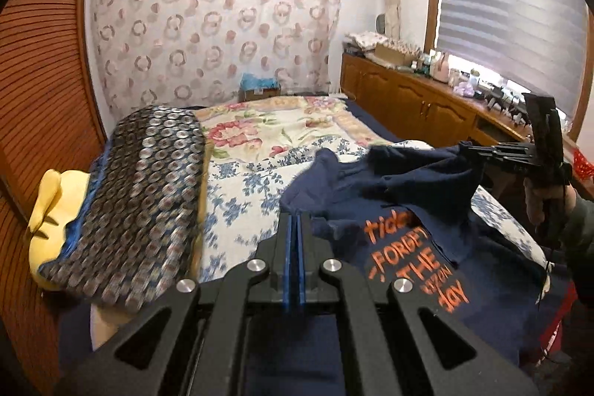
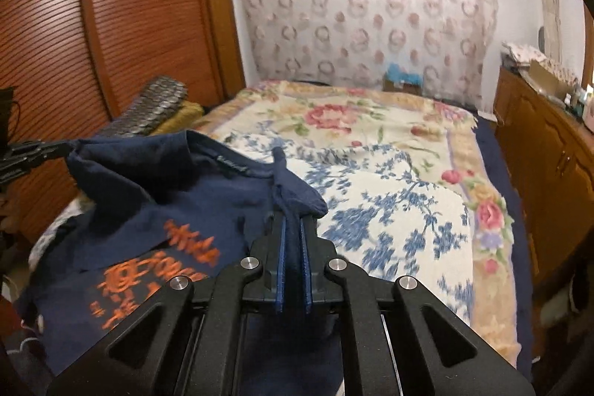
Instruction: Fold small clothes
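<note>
Bed [image 2: 493, 143]: fills the middle of the room, dark blue sheet showing along its right edge.
Floral blanket [image 2: 371, 114]: cream with pink roses, spread over the far part of the bed.
Blue-flowered cloth [image 2: 401, 210]: white with blue sprigs, lying on the blanket, nearer the viewer.
Wardrobe [image 2: 141, 17]: slatted reddish wood, standing to the left of the bed.
Curtain [image 1: 211, 25]: pale, ring-patterned, hung across the far wall.
Cabinet [image 1: 408, 95]: low wooden cupboards along the right wall under the blinded window, top cluttered with small items.
Patterned cushion [image 1: 141, 203]: dark, covered in silver discs, at the bed's left side.
Yellow cloth [image 1: 55, 206]: tucked under the cushion's near end.
Navy T-shirt [image 1: 371, 188]: orange lettering on the front, bunched on the near end of the bed, lifted at two points.
Left gripper [image 1: 295, 221]: jaws clenched tight on a navy edge of the shirt.
Right gripper [image 2: 291, 229]: jaws pinched on a fold of the same shirt, fabric bulging out past the tips.
Hand [image 1: 538, 206]: wrapped round the right gripper's handle, at the right edge of the left view.
</note>
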The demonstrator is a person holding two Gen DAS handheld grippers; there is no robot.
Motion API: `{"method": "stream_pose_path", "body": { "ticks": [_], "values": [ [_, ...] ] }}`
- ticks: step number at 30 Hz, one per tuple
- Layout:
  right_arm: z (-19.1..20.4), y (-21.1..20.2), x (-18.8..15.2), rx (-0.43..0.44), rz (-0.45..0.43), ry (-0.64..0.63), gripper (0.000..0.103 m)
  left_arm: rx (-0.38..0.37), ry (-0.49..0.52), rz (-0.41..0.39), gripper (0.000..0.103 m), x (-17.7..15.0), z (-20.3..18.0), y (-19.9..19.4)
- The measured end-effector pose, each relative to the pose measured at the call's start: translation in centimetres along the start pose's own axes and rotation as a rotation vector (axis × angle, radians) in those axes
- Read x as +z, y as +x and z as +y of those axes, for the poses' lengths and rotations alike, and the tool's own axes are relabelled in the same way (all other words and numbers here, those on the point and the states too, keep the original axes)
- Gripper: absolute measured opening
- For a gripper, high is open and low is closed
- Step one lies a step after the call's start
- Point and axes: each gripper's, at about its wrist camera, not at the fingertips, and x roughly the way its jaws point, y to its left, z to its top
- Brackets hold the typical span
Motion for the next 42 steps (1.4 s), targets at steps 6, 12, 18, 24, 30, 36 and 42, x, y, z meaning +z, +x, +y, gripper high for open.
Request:
{"method": "stream_pose_path", "body": {
  "ticks": [6,12,18,24,30,36,42],
  "values": [
    [3.1,-6.2,-4.7,0.016,-0.007,0.005,0.004,0.019,-0.063,0.009,0.000,-5.6,1.3,-4.7],
    [4.6,-9.5,-10.3,0.014,0.062,0.043,0.004,0.033,-0.141,0.013,0.000,-11.0,2.1,-8.7],
    [4.9,-13.3,-12.2,0.003,0.078,0.066,0.004,0.055,-0.204,0.015,0.000,-13.9,3.1,-12.3],
    [6.1,-16.2,-13.4,-0.002,0.126,0.024,0.004,0.055,-0.174,0.028,0.000,-13.5,2.7,-13.3],
    [6.5,-16.3,-15.2,-0.012,0.175,0.027,0.004,0.061,-0.133,0.046,0.001,-13.5,1.7,-13.6],
    [6.0,-16.2,-14.8,-0.044,0.167,0.041,0.016,0.069,-0.119,0.032,0.009,-12.5,1.5,-13.9],
    [5.5,-17.0,-12.3,-0.085,0.097,0.014,0.031,0.047,-0.120,0.051,0.022,-12.0,1.2,-11.6]
  ]
}}
